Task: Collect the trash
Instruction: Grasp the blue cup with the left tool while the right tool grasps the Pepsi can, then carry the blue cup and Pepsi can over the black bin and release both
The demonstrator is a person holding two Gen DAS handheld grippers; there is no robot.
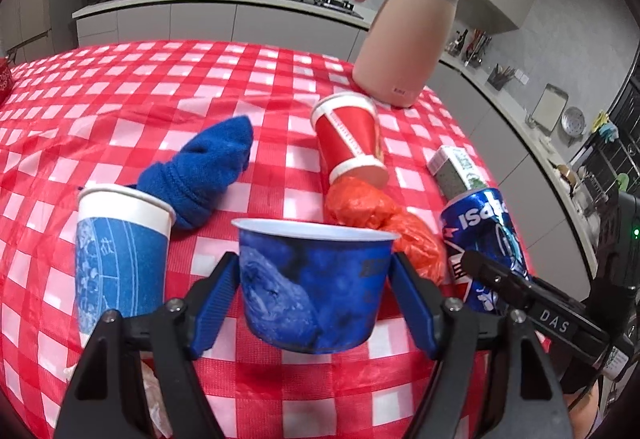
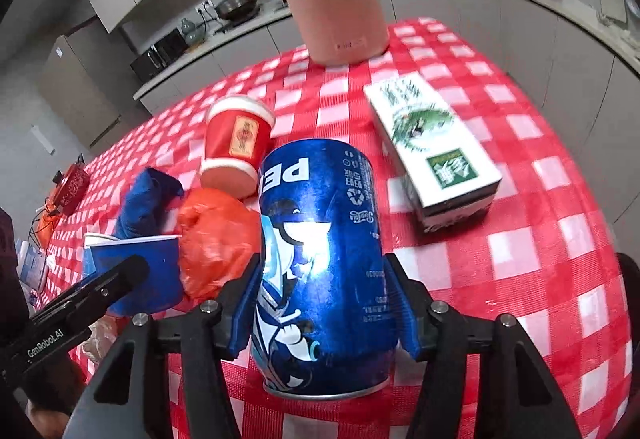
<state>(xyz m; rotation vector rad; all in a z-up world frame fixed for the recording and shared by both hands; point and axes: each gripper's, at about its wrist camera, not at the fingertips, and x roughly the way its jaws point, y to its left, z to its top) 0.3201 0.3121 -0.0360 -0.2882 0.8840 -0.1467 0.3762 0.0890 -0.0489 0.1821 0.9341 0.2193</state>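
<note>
Trash is spread on a red-checked cloth [image 1: 120, 99] in a kitchen.
A blue bowl [image 1: 316, 287] is pinched by the left gripper [image 1: 314, 303], a can [image 2: 320, 259] by the right gripper [image 2: 322, 303]; grey counters [image 1: 200, 5] are seen behind.

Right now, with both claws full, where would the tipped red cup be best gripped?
Grip the red cup across its middle, coming from above. It lies on its side, base toward the orange bag, so the round wall offers two opposite sides; the rim end would likely crush.
</note>
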